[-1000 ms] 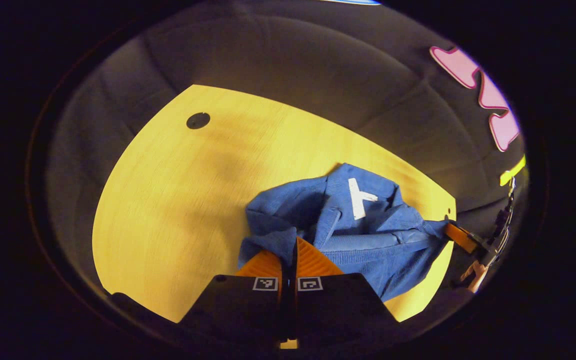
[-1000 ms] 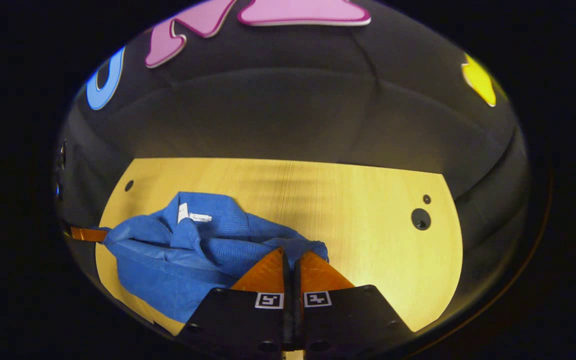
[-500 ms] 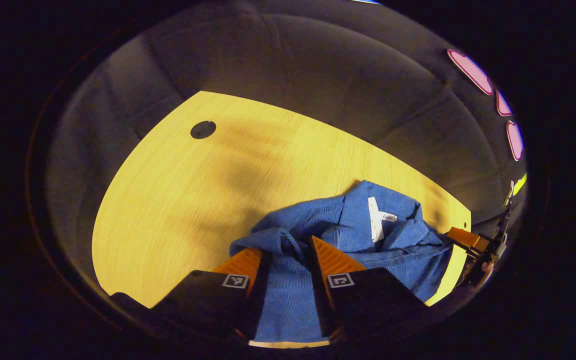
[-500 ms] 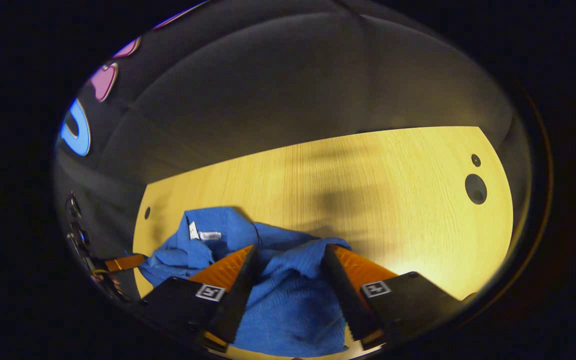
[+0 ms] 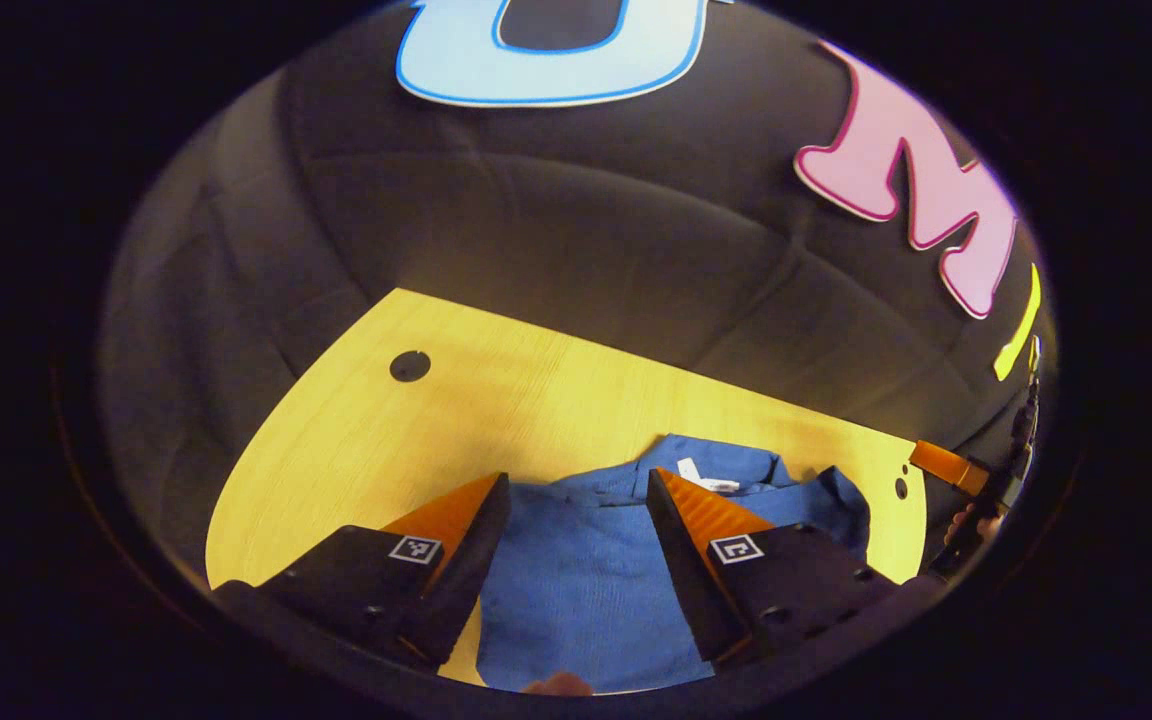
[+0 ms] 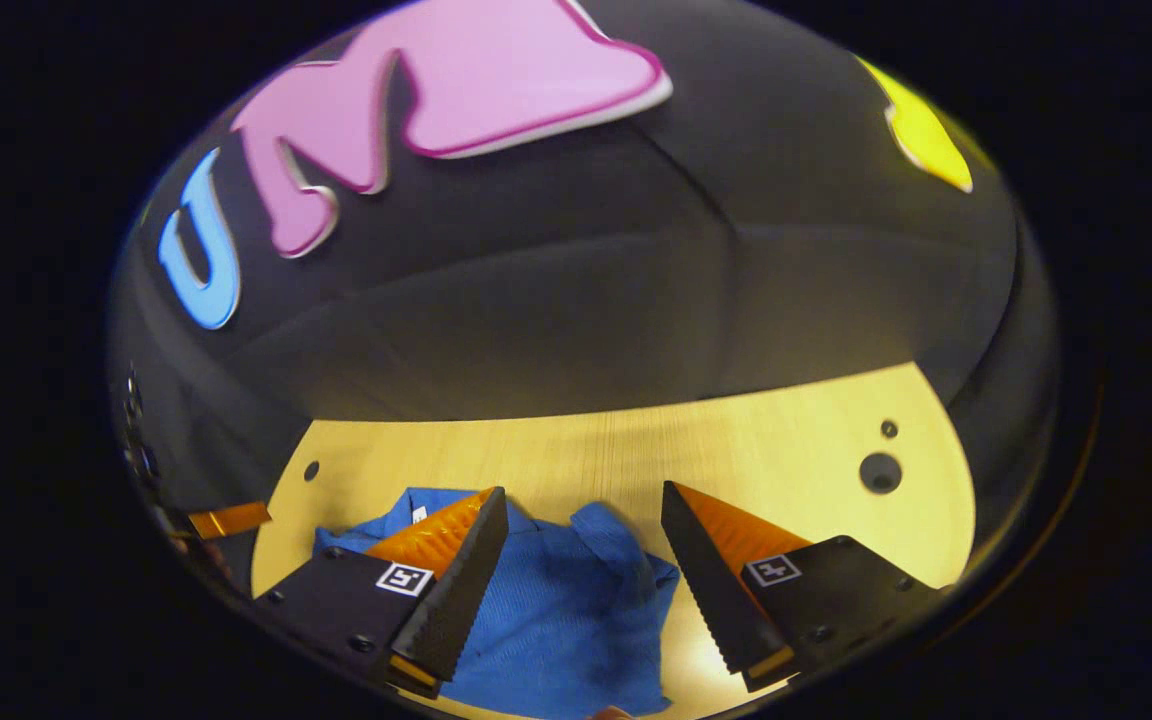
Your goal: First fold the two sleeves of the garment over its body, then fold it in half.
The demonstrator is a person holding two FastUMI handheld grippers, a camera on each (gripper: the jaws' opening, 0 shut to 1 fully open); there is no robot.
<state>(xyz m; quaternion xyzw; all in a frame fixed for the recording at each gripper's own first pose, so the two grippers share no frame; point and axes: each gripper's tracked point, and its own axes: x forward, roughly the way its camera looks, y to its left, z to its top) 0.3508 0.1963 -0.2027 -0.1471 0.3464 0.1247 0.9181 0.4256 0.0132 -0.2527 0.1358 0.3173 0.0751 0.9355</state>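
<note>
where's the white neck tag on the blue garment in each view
Left gripper view: white neck tag at lower centre-right, beside that gripper's right-hand finger tip.
Right gripper view: lower left, a sliver at the left-hand finger.
Shared landmark: the blue garment it sits on.

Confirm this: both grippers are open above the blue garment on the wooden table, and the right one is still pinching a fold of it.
Not quite. The right gripper pinches nothing: the right gripper view shows its fingers spread, with the blue garment lying loose on the wooden table below. The left gripper is open too.
</note>
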